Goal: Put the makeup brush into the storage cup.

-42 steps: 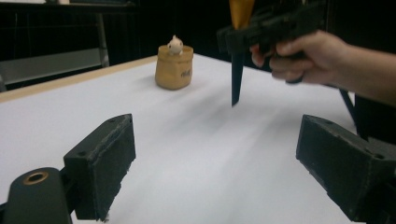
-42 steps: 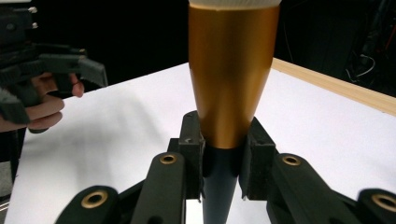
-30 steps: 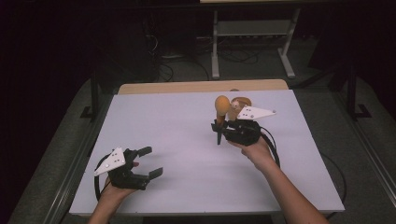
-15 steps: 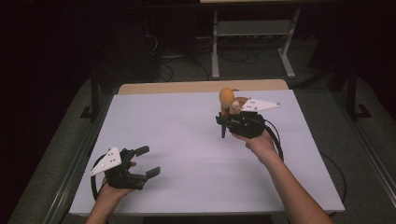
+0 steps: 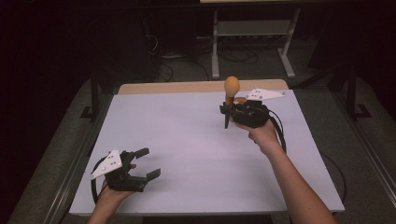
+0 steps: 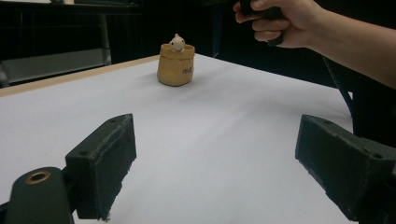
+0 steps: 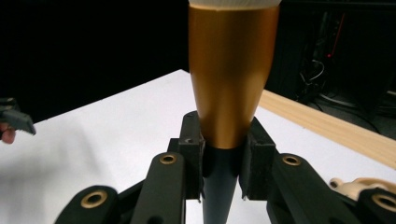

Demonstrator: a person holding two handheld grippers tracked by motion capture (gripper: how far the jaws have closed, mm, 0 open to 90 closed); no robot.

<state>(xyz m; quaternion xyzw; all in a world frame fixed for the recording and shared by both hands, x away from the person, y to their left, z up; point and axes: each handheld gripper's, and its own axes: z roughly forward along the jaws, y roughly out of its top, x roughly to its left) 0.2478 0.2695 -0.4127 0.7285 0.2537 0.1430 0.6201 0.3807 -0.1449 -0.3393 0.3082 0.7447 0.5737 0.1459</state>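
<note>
Two tongs out over a white table [image 5: 187,140]. Right tongs [image 5: 227,111] closed narrow on a tapered stick [image 5: 231,86], held upright near 1 o'clock on the table in the high view, clear of the surface: round orange head on top, black point hanging below the jaws. Gripped, in the right gripper view, just where the shiny gold cone meets the black tip. Likely a brush or similar, though hard to tell. Probably light and stiff, with a smooth, glossy taper, so liable to slide down through the pads or swing about the pinch. Better taken higher on the thicker gold part, or kept vertical with firm pressure. Left tongs [image 5: 150,162] spread wide and holding nothing, low at 7 o'clock. Small yellow sack-shaped pot [image 6: 175,65] with a pale little figure peeping out, standing upright at 12 o'clock in the left gripper view, just below the right hand [image 6: 280,23]. Dark marks on the pot's front, too small to read. No brand or label readable anywhere else.
</note>
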